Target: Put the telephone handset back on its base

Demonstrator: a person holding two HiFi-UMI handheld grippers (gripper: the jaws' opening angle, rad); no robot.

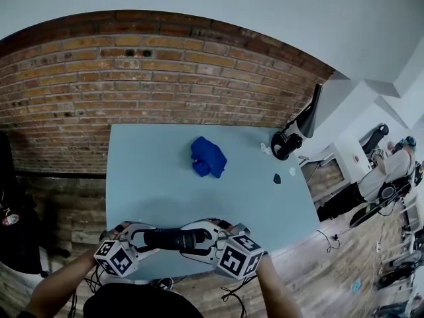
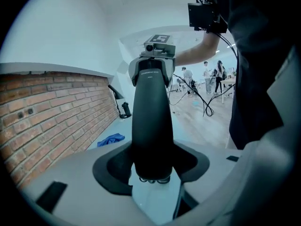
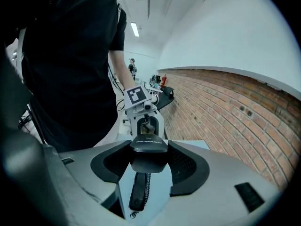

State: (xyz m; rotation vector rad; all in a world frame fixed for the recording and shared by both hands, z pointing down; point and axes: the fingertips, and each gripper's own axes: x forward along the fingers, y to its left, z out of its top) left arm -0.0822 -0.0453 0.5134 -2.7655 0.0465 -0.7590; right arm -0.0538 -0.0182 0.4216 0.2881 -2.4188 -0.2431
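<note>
While the black telephone [image 1: 173, 238] sits level at lower centre over the worktop's [image 1: 152, 171] near edge, the left gripper [image 1: 142, 239] and right gripper [image 1: 209, 239] each clamp one end, jaws held wide; a slim corded piece [image 3: 137, 192] shows beneath.

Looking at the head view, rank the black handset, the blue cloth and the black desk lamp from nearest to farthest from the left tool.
1. black handset, gripped by the left tool, at the near edge of the table.
2. blue cloth, mid table.
3. black desk lamp, far right corner.
</note>
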